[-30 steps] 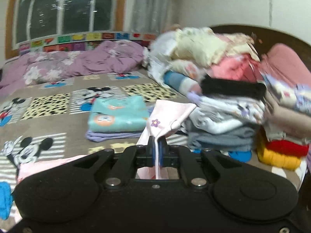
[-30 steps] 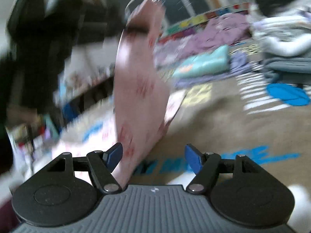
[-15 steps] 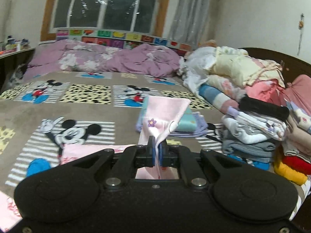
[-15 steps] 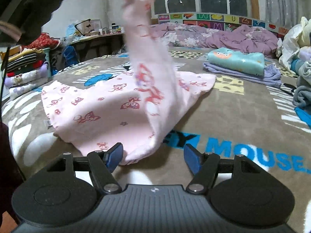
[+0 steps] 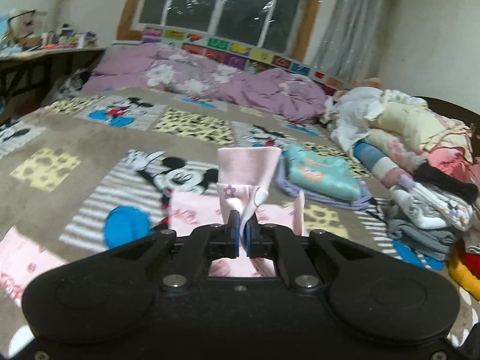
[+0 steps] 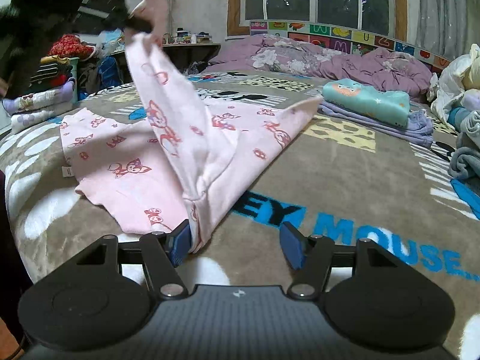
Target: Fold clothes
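I could drop the pink top or bunch it up.
Left view: my left gripper (image 5: pixel 242 230) pinches the top (image 5: pixel 249 169) tight; a tug could pull it loose. Right view: my right gripper (image 6: pixel 237 240) has been closing its half-wide fingers, top (image 6: pixel 168 138) on the bed (image 6: pixel 345 180) brushing one; closing now could miss.

The garment (image 6: pixel 168 162) lies spread on the bed (image 6: pixel 345 180), one end lifted up and left to the left tool (image 6: pixel 138 24), a fold lying against the left finger of the right tool (image 6: pixel 237 244). Right of the garment and further back sit the folded clothes (image 6: pixel 369 102). Behind them lies the quilt (image 6: pixel 330 60). Left of the garment, beside the bed, stands a stack of laundry (image 6: pixel 45 90).
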`<action>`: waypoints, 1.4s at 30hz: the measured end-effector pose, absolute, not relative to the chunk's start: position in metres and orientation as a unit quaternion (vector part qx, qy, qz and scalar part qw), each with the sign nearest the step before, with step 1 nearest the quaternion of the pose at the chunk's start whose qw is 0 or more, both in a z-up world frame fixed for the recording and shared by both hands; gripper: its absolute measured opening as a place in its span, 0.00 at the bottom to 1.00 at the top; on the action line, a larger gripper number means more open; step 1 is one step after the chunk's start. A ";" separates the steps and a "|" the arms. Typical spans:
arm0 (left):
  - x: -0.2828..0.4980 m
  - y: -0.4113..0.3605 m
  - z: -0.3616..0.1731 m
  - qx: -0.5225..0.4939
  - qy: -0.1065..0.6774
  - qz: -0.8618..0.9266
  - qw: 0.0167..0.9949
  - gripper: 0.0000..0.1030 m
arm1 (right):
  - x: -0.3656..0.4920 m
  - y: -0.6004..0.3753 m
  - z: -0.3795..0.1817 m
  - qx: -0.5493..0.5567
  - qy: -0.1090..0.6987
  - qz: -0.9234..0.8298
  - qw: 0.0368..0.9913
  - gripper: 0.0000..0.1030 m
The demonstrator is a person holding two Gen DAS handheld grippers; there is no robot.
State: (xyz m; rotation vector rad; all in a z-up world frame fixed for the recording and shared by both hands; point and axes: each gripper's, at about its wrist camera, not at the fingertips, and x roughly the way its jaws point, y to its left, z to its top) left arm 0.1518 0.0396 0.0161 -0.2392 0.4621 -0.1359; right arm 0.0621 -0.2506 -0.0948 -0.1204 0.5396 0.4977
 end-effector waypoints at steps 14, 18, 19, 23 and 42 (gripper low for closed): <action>0.146 0.089 -0.070 -0.168 0.303 -0.014 0.938 0.03 | 0.046 -0.244 -0.089 -0.113 0.254 0.260 0.925 0.60; 0.142 0.091 -0.081 -0.175 0.320 -0.019 0.931 0.10 | 0.034 -0.237 -0.082 -0.137 0.218 0.286 0.923 0.55; 0.139 0.091 -0.082 -0.172 0.321 -0.016 0.931 0.18 | 0.033 -0.235 -0.080 -0.140 0.212 0.292 0.922 0.55; 0.121 0.103 -0.068 -0.157 0.292 0.031 0.943 0.36 | 0.035 -0.227 -0.074 -0.131 0.196 0.327 0.915 0.55; 0.292 0.004 -0.023 -0.174 0.343 -0.128 0.914 0.36 | 0.066 -0.210 -0.084 -0.089 0.230 0.375 0.894 0.58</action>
